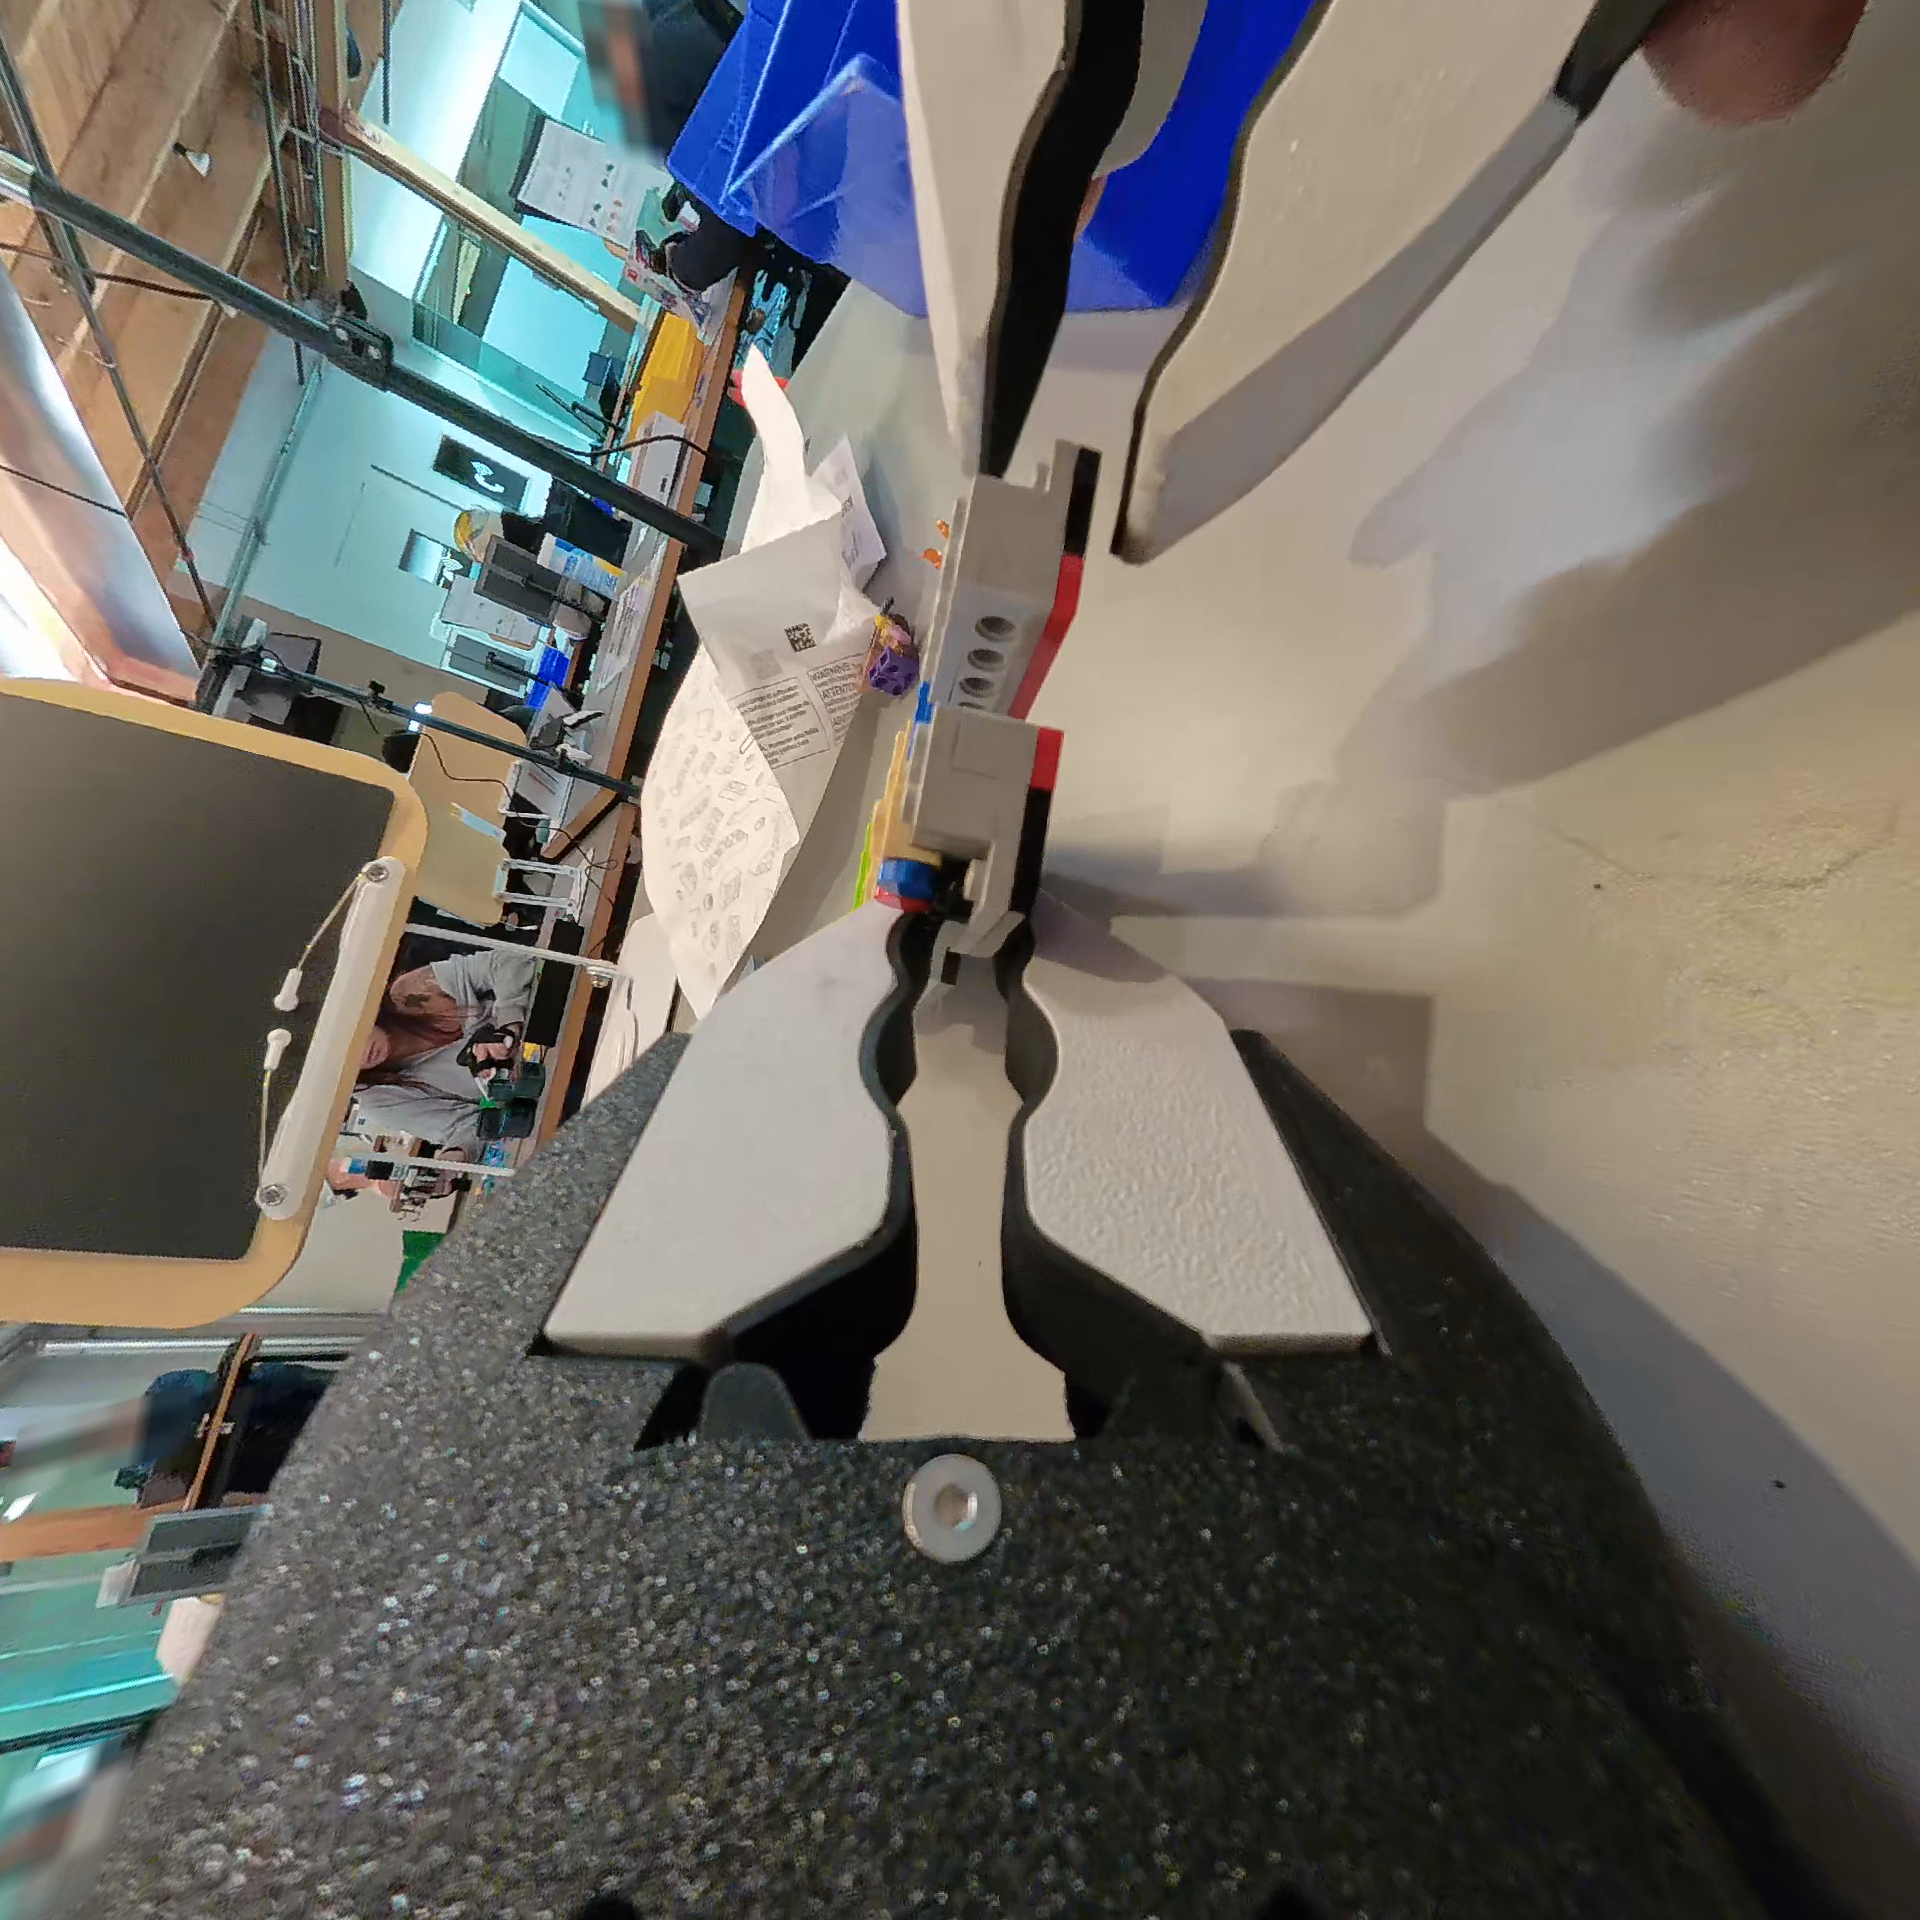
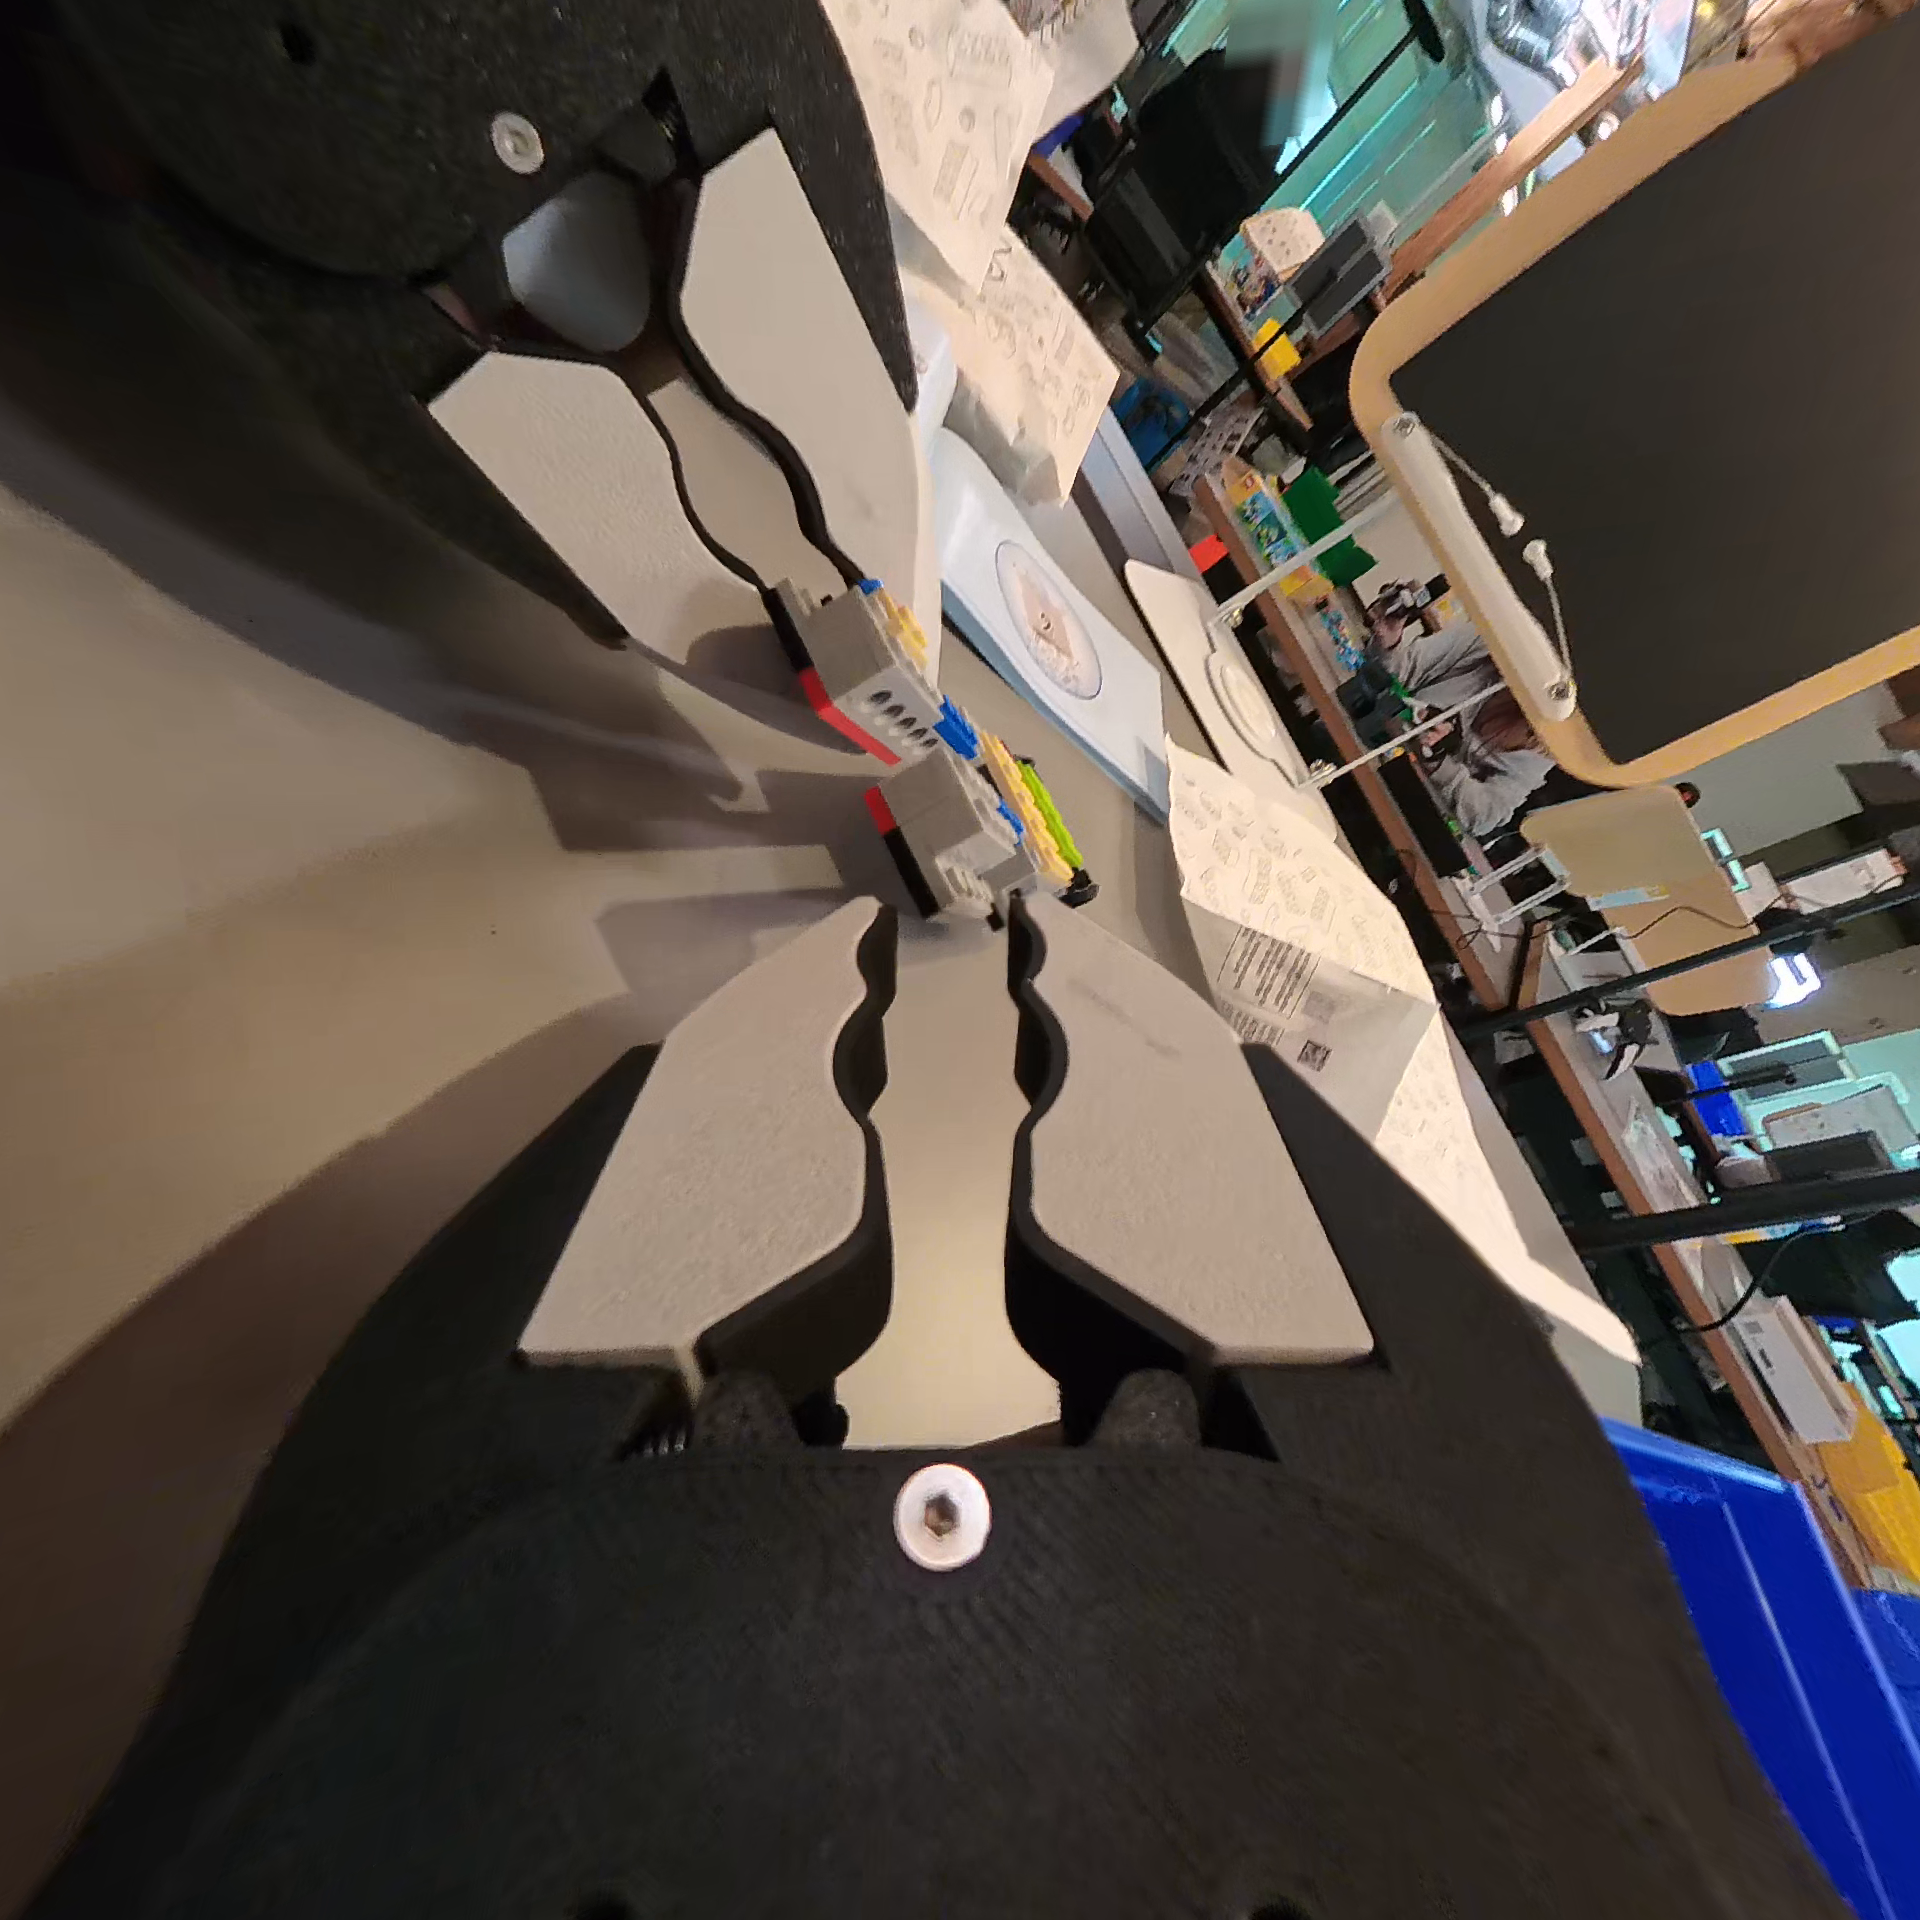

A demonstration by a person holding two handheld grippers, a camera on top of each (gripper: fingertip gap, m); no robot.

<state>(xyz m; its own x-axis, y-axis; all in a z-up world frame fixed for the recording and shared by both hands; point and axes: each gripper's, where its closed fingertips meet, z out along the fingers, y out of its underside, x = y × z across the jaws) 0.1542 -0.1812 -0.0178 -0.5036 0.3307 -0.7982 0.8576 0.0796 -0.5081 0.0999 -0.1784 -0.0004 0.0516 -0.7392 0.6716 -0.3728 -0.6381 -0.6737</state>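
A brick assembly (image 1: 977,779) of grey, red, black, blue and yellow pieces lies lengthwise between my two grippers, close over the grey table (image 1: 1558,935). My left gripper (image 1: 961,940) is shut on its near grey end. The right wrist view shows the same grasp at the assembly's (image 2: 935,821) far end, in the left gripper (image 2: 805,592). My right gripper (image 2: 945,920) has its fingertips on either side of the other end. In the left wrist view the right gripper (image 1: 1049,509) shows a narrow gap between one finger (image 1: 1143,520) and the black edge.
Printed paper sheets (image 1: 727,810) and a small purple piece (image 1: 891,665) lie behind the assembly. A blue bin (image 1: 790,135) stands past the right gripper and also shows in the right wrist view (image 2: 1766,1610). A light blue booklet (image 2: 1049,644) lies on the table. A wood-rimmed black panel (image 2: 1662,416) stands beyond. About 6 cm separates my left fingertips from my right.
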